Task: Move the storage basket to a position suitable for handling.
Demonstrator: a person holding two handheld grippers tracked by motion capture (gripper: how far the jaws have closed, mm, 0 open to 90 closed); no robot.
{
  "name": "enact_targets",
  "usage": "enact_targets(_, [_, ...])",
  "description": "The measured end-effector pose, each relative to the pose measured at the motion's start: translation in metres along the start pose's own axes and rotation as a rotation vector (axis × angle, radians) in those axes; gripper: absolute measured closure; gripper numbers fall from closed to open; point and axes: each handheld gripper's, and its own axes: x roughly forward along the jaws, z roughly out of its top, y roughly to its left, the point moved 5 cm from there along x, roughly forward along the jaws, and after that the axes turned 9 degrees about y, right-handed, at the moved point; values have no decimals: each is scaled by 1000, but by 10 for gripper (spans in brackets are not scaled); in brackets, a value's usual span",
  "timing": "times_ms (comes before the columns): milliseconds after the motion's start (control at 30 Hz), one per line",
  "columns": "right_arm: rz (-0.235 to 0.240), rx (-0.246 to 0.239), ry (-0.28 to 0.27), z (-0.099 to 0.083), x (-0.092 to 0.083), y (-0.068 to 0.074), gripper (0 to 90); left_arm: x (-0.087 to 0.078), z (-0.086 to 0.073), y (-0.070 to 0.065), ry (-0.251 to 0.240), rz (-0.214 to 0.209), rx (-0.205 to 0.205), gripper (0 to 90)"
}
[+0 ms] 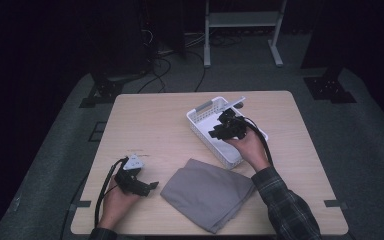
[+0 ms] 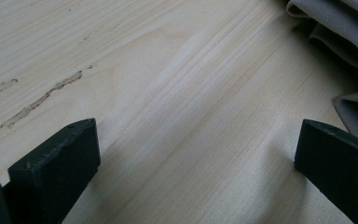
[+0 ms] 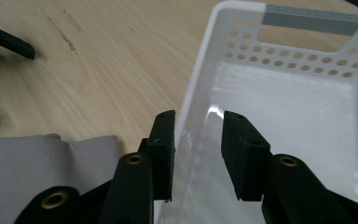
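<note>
The high view is dim, its surroundings nearly black, with only the table (image 1: 155, 130) lit from above. Both gripper views are brighter (slightly soft); glare streaks the white basket (image 3: 279, 140), and the near jaws blur.

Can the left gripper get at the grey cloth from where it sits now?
Probably yes. The left gripper rests on the table with jaws wide open, aimed toward the cloth, with bare wood between. The right gripper is off over the basket.

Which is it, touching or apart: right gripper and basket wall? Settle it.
Cannot tell. In the right gripper view the right gripper straddles the basket wall; no plain contact or gap.
</note>
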Motion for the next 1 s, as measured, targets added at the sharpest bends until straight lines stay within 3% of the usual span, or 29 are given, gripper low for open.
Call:
enact_targets(133, [-2,-14,26,4,15,7,626,0,0,0,4,0,2,0])
enact_targets(433, [-12,-16,75,4,34,8,660,0,0,0,4,1,4,0])
enact_targets(667, [-9,-20,91,1,36,9,757,0,0,0,4,0,4,0])
enact_targets(833, [-53,-29,101,0,34,7,803,0,0,0,4,0,4,0])
enact_targets(1000, [-66,-23,96,-5,30,2,836,0,0,0,4,0,4,0])
